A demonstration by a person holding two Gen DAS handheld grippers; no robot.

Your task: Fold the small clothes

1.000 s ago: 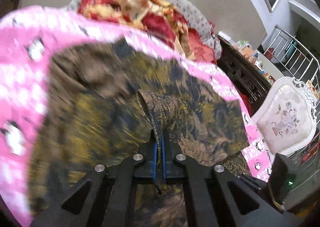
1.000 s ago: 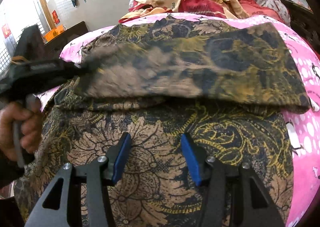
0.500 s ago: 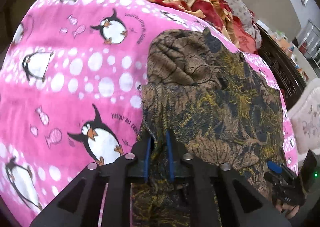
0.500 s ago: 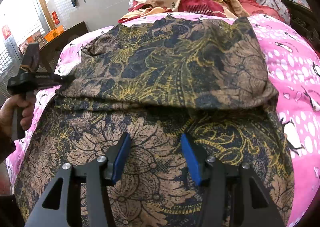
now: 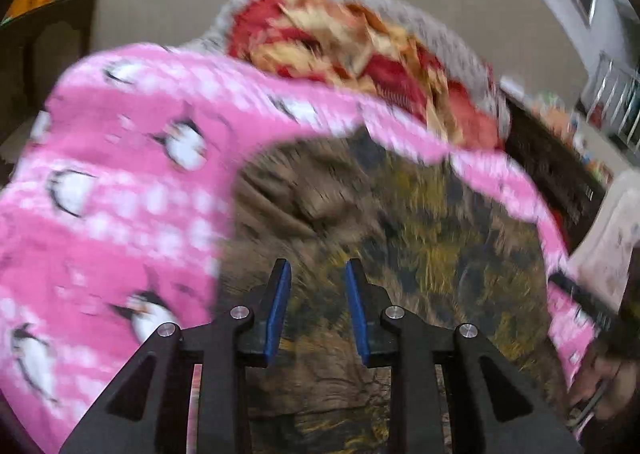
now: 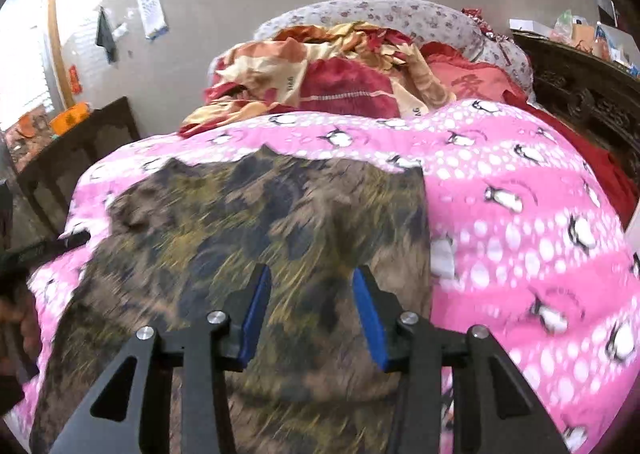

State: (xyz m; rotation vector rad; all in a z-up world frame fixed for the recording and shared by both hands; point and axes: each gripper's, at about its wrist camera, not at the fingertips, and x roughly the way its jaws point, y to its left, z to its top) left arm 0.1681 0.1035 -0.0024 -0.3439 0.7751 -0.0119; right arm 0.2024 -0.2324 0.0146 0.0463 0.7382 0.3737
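Note:
A brown, black and yellow patterned garment (image 5: 392, 238) lies folded on the pink penguin blanket (image 5: 120, 214); it also shows in the right wrist view (image 6: 280, 222). My left gripper (image 5: 318, 274) is open and empty, above the garment's left part. My right gripper (image 6: 310, 278) is open and empty, above the garment's near part. Both views are blurred by motion. The other gripper's tip (image 6: 72, 240) shows at the garment's left edge in the right wrist view.
A heap of red and cream bedding (image 6: 340, 82) and a flowered pillow (image 6: 384, 12) lie beyond the blanket (image 6: 540, 234). A dark carved bed frame (image 6: 588, 102) runs along the right. A dark cabinet (image 6: 76, 146) stands at the left.
My left gripper has let go of the garment's edge, opened and pulled back. The garment's top layer now lies folded over. My right gripper has risen and drawn back, still open.

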